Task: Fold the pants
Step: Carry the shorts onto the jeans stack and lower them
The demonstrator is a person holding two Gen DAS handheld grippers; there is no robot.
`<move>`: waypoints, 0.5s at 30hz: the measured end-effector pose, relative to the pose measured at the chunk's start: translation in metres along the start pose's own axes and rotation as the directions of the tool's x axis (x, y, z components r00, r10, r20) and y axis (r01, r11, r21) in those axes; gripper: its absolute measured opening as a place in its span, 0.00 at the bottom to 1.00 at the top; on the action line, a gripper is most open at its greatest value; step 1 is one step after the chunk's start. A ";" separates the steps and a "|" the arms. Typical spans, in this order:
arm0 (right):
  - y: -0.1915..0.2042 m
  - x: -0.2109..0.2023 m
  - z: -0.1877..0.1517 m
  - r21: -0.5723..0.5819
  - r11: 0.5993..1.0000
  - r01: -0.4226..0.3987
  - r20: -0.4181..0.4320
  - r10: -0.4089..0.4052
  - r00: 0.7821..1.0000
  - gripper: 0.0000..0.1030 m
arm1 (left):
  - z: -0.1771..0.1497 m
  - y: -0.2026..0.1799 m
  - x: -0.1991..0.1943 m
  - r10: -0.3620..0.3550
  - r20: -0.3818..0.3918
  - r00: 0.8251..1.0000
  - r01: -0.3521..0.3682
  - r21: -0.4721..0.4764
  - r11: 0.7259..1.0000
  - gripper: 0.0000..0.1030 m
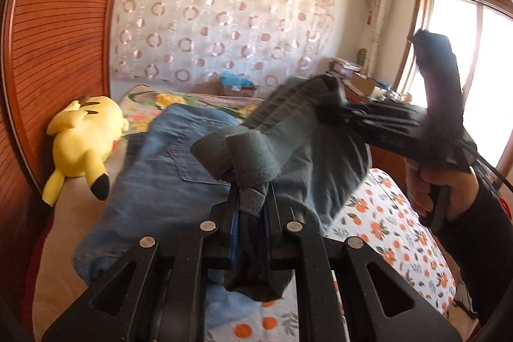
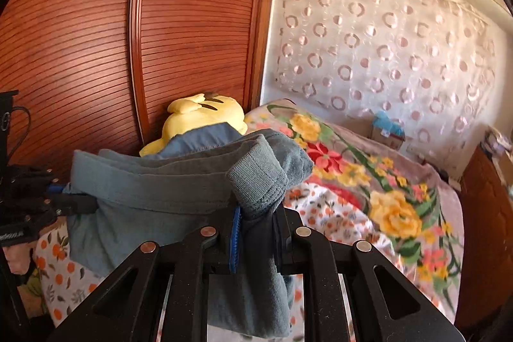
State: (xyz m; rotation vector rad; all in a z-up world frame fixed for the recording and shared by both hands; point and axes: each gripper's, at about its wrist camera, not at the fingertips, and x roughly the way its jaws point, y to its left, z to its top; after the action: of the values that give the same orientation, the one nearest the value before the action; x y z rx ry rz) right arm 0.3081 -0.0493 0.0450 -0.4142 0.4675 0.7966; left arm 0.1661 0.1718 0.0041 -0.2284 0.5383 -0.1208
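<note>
Jaws of the left gripper (image 1: 251, 207) nearly closed, pinching a bunched fold of the grey pants (image 1: 288, 137). Left wrist view: cloth rises from the pinch, rolls over in a thick cuff-like lump, then stretches up and right to the right gripper (image 1: 344, 114), which grips the far end. Pants hang in the air between the two, above the bed (image 1: 384, 229). A hand (image 1: 439, 191) holds the right gripper's handle from below; dark sleeve behind it. Under and behind the grey cloth lies a blue denim garment (image 1: 154, 181), pocket seam showing. Yellow plush toy (image 1: 80, 149) lies left, against the wooden wardrobe (image 1: 57, 37). Orange-flower sheet covers the near bed. Circle-pattern curtain (image 1: 218, 15) on the back wall, bright window at right.

Right wrist view: right gripper (image 2: 256, 220) jaws narrow, clamped on a ribbed hem of the pants (image 2: 160, 191). Cloth drapes down past the jaws and spans left to the left gripper (image 2: 69, 204), which holds the other end. Denim (image 2: 205, 137) peeks over the top edge, plush toy (image 2: 198, 114) behind it. Bed (image 2: 400, 213) at right carries a large-flower blanket. Wardrobe (image 2: 96, 37) fills the left, curtain (image 2: 384, 47) the right. Some motion blur.
</note>
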 end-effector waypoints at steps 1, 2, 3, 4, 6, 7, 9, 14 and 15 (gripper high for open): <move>0.001 0.013 0.008 -0.016 1.000 -0.009 -0.008 0.009 1.000 0.16 | 0.001 0.006 0.002 0.006 -0.006 1.000 -0.006 -0.011 1.000 0.12; 0.004 0.026 0.016 -0.037 0.999 -0.023 -0.016 0.022 1.000 0.16 | 0.001 0.010 0.003 0.008 -0.011 1.000 -0.008 -0.019 1.000 0.12; 0.006 0.040 0.023 -0.058 0.997 -0.041 -0.023 0.039 0.999 0.16 | 0.001 0.017 0.004 0.014 -0.015 1.000 -0.014 -0.027 1.000 0.12; 0.002 0.052 0.028 -0.067 0.996 -0.059 -0.029 0.057 0.998 0.16 | 0.001 0.025 0.005 0.026 -0.015 1.000 -0.027 -0.038 0.999 0.12; 0.002 0.080 0.040 -0.070 0.993 -0.100 -0.043 0.098 0.994 0.16 | -0.001 0.037 0.004 0.035 -0.022 0.999 -0.036 -0.066 0.997 0.12; 0.001 0.095 0.045 -0.071 0.990 -0.120 -0.049 0.117 0.992 0.16 | -0.003 0.045 0.005 0.033 -0.030 0.999 -0.035 -0.086 0.996 0.13; -0.003 0.124 0.058 -0.093 0.984 -0.151 -0.061 0.146 0.987 0.16 | -0.004 0.054 0.008 0.040 -0.046 0.998 -0.044 -0.105 0.993 0.13; 0.005 0.161 0.075 -0.155 0.968 -0.195 -0.059 0.188 0.980 0.16 | -0.006 0.071 0.005 0.055 -0.049 0.997 -0.061 -0.133 0.989 0.13; 0.007 0.167 0.078 -0.165 0.966 -0.201 -0.057 0.194 0.979 0.16 | -0.006 0.073 0.005 0.058 -0.049 0.997 -0.064 -0.139 0.988 0.13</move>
State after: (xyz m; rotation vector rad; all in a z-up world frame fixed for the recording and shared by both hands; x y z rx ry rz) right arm 0.4232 0.0916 0.0170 -0.5485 0.4855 1.0278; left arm 0.1709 0.2402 -0.0214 -0.3472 0.5983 -0.0285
